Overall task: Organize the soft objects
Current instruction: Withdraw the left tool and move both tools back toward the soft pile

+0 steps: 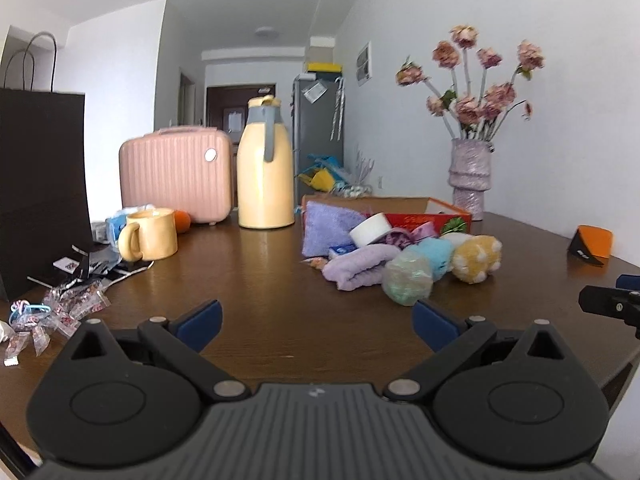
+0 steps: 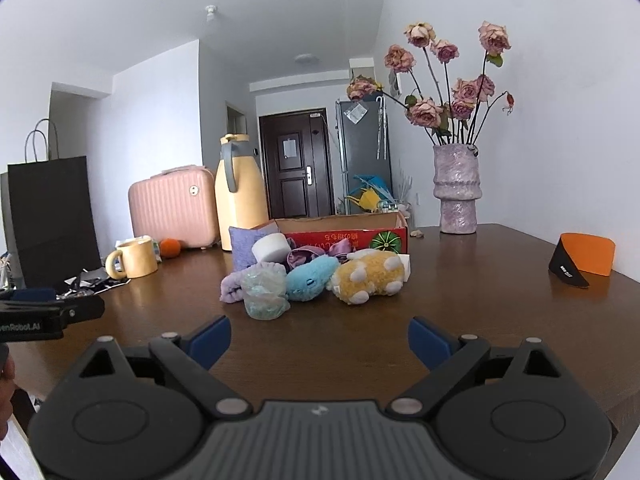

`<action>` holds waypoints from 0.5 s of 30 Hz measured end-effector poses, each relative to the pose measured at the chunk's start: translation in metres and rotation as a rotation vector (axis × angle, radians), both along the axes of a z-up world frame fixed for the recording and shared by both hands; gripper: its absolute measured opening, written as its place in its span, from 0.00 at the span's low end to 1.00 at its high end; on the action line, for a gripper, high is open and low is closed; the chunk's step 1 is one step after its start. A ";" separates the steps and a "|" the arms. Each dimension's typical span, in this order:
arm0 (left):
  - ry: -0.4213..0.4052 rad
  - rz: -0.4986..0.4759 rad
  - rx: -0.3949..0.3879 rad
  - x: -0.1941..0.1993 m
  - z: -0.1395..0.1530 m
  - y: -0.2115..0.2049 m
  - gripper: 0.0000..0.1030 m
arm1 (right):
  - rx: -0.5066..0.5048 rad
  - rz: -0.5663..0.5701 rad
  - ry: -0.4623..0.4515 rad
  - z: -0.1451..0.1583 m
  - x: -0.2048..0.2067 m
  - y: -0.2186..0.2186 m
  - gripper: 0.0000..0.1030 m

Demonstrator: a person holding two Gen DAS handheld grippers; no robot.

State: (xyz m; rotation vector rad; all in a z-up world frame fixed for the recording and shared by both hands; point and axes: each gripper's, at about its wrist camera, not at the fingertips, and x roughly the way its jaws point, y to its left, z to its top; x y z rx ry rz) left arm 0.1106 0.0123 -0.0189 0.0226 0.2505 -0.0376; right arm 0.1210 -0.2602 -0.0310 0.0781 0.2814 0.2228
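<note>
Table: dark brown wooden table (image 2: 460, 304) spreads ahead of and beneath both grippers, carrying everything below.
Bag: tall black paper bag with grey handles (image 1: 40, 184) stands far to the left of the left gripper.
Case: pink ribbed hard-shell case (image 1: 176, 176) sits upright well ahead and left of the left gripper, just beside the jug.
Jug: pale yellow thermos jug with a grey handle (image 1: 265, 168) stands straight ahead of the left gripper, beyond the pile.
Box: shallow red cardboard box with an open top (image 2: 348, 234) lies directly behind the pile, ahead of the right gripper.
Vase: lilac textured vase of dried pink roses (image 2: 456, 188) stands ahead and right of the right gripper.
Soft pile: lavender folded towel (image 1: 356, 266), yellow plush toy with white spots (image 2: 370, 276), blue plush toy (image 2: 310, 280) and pale green crinkled bundle (image 2: 264, 292) lie touching one another, near and just ahead of the right gripper, ahead-right of the left.
Mug: yellow ceramic mug (image 1: 150, 234) sits ahead-left of the left gripper.
Left gripper: left gripper (image 1: 316, 322) hovers over bare wood, blue-padded fingers spread wide, holding nothing.
Right gripper: right gripper (image 2: 319, 340) likewise spread wide, holding nothing, aimed at the pile.
</note>
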 end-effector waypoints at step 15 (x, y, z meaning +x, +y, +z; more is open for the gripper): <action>0.120 0.065 -0.016 0.107 0.003 0.030 1.00 | -0.088 0.127 0.147 0.006 0.145 0.072 0.83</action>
